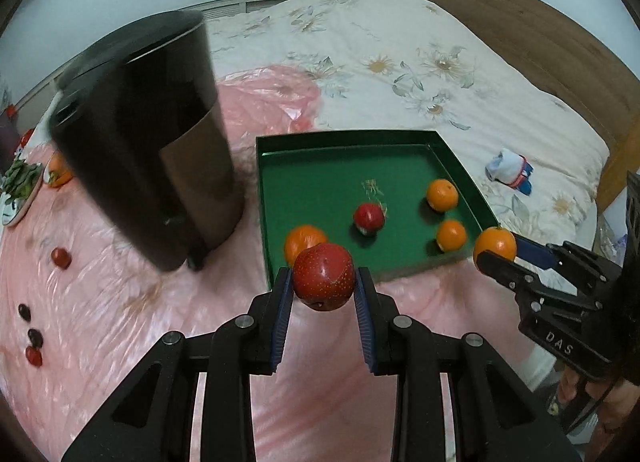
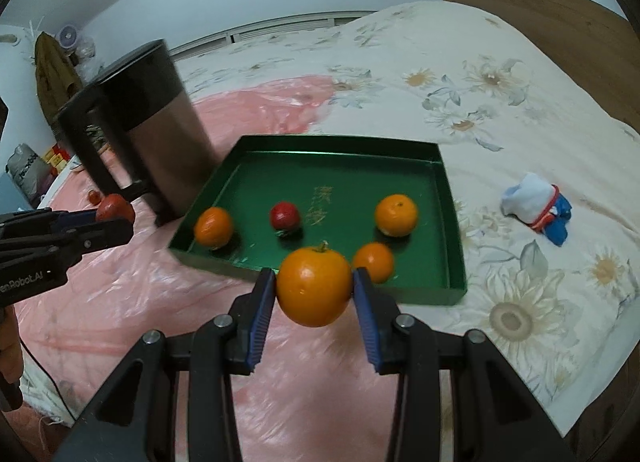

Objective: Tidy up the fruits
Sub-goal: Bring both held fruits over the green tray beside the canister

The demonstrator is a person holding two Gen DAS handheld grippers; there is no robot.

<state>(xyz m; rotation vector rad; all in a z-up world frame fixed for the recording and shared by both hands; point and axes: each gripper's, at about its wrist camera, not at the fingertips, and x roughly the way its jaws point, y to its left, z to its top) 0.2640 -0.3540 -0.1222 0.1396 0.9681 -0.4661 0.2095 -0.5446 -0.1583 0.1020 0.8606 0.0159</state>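
The left gripper (image 1: 323, 282) pinches a round red apple-like fruit (image 1: 323, 276) between its blue-padded jaws, and the right gripper (image 2: 314, 286) pinches a round orange with a small stem (image 2: 314, 286) the same way; both fruits hang in the air just short of the near wall of the shallow green cardboard tray (image 2: 448, 197), which lies on a pink plastic sheet (image 2: 132, 286) spread over the flowered bed. Inside the tray sit three smaller oranges at about 9, 3 and 5 o'clock and a small red fruit (image 2: 285, 215) near the middle. The main risk is release too early: dropped from here, either fruit would likely land on the slick sheet in front of the wall and roll off. A fruit set down hard could also knock the loose ones about, since round fruit rolls freely on the smooth tray floor. Both grips sit only at the widest part of each fruit, so a sudden tilt might let one slip. The tall dark cylindrical bin (image 1: 160, 165) at 10 o'clock stands close to the tray's left wall, leaving the left gripper little room. Both grippers point forward and steeply down, side by side, left of centre and right of centre.
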